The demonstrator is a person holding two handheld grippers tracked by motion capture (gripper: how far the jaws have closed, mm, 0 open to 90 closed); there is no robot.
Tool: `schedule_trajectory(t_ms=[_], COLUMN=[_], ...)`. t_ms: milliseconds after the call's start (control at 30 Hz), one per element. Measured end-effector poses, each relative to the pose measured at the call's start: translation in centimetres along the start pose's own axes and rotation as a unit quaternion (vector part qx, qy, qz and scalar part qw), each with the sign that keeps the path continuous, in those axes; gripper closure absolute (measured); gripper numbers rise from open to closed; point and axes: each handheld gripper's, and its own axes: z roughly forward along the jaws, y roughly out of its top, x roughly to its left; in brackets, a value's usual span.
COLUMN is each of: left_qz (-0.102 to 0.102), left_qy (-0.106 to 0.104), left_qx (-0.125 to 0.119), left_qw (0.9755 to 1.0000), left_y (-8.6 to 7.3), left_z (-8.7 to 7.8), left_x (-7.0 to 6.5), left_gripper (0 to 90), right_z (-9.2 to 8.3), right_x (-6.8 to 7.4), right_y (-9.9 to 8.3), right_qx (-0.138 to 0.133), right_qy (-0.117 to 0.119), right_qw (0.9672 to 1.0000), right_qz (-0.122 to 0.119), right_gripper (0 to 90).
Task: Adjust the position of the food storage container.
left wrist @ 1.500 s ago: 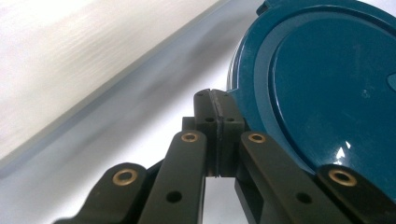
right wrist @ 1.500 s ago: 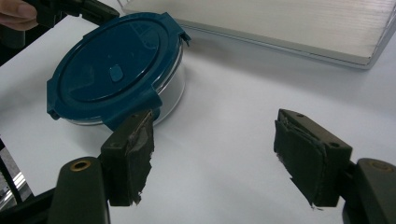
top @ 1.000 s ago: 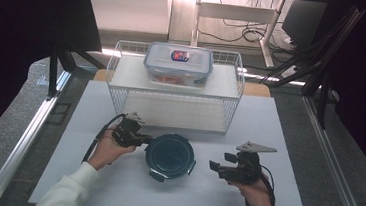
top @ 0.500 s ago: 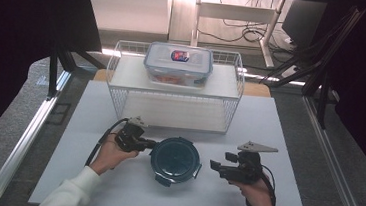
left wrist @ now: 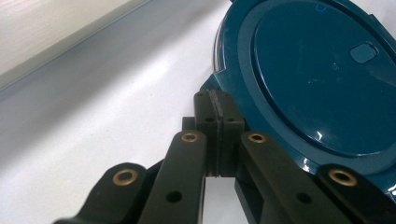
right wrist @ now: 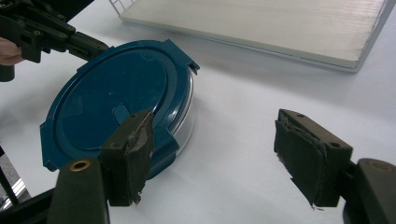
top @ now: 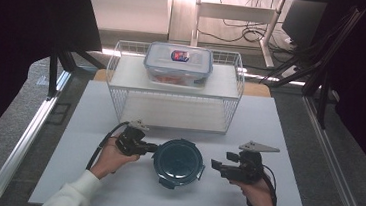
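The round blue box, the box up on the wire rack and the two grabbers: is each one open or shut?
Round container: on the table, blue lid on.
Rectangular container: on top of the wire rack, lid on.
Left gripper: jaws shut, tips against the round container's lid edge.
Right gripper: jaws open, nothing between them, apart from the round container.

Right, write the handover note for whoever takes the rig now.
Left tongs: shut, tips against the left rim of the round teal-lidded container; whether they pinch a lid clip cannot be told.
Right tongs: open, holding nothing, just right of the container and apart from it.
Container sits on the white table in front of the wire basket; a clear lidded box rests on the basket's shelf.
Done: lid on.
Left: probably grip the container with the right tongs and move it.
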Motion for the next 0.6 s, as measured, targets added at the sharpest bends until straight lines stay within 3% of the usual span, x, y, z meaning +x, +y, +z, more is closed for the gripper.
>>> schedule_trajectory(t_ms=[400, 500, 567, 600], left_qz=[0.001, -0.015, -0.04, -0.04], left_qy=[-0.009, -0.002, 0.008, 0.008], left_qx=[-0.003, -0.021, -0.044, -0.044], left_qw=[1.0, 0.9997, 0.9982, 0.9982], left_y=[0.0, 0.1, 0.1, 0.1], left_z=[0.3, -0.1, -1.5, -1.5], left_x=[-0.5, -0.4, 0.0, 0.0], left_gripper=[90.0, 89.6, 83.6, 79.9], right_z=[-0.1, -0.3, -0.5, -0.5], right_x=[-0.2, -0.2, -0.1, -0.1], right_y=[0.0, 0.0, 0.0, 0.0], right_qx=[-0.002, -0.004, -0.008, -0.008], right_qy=[-0.003, -0.004, -0.005, -0.005], right_qw=[1.0, 1.0, 0.9999, 0.9999], right_qz=[0.002, 0.003, 0.005, 0.005], right_gripper=[28.1, 27.7, 26.7, 26.7])
